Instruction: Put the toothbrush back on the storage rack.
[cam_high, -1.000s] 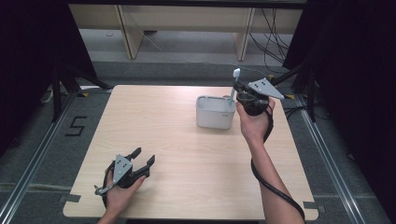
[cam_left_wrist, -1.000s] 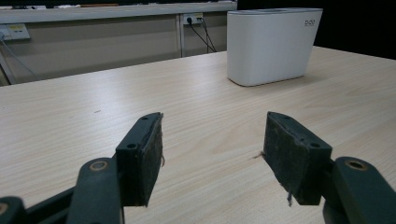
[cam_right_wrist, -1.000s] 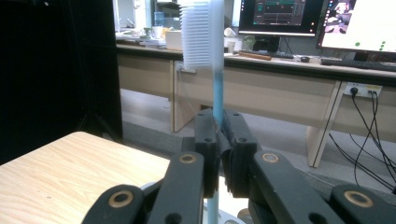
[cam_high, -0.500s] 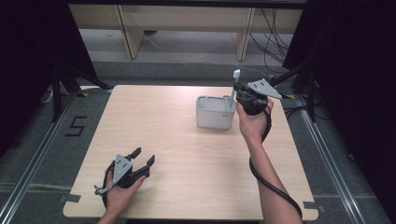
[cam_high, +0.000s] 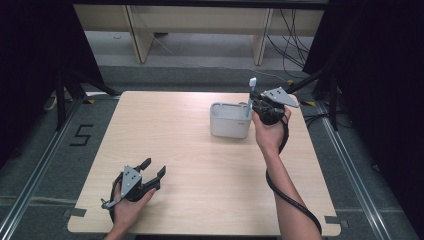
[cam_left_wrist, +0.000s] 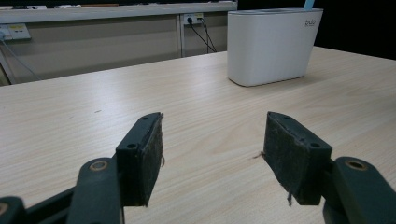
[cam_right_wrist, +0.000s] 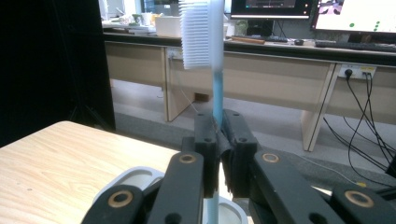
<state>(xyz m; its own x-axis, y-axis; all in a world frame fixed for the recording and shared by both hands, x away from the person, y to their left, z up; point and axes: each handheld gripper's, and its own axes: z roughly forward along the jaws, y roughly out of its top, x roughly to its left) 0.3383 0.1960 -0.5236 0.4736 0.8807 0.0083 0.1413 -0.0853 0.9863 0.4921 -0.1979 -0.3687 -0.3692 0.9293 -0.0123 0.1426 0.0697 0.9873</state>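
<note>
Toothbrush (cam_right_wrist: 215, 70) hasn't budged in the last second: right gripper (cam_right_wrist: 218, 140) stays clamped on its handle above the white holder (cam_high: 229, 121), probably mid-insertion; left gripper (cam_left_wrist: 212, 154) idles, jaws apart.

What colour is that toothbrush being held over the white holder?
The toothbrush has a light blue handle and white bristles, clearest in the right gripper view.
</note>
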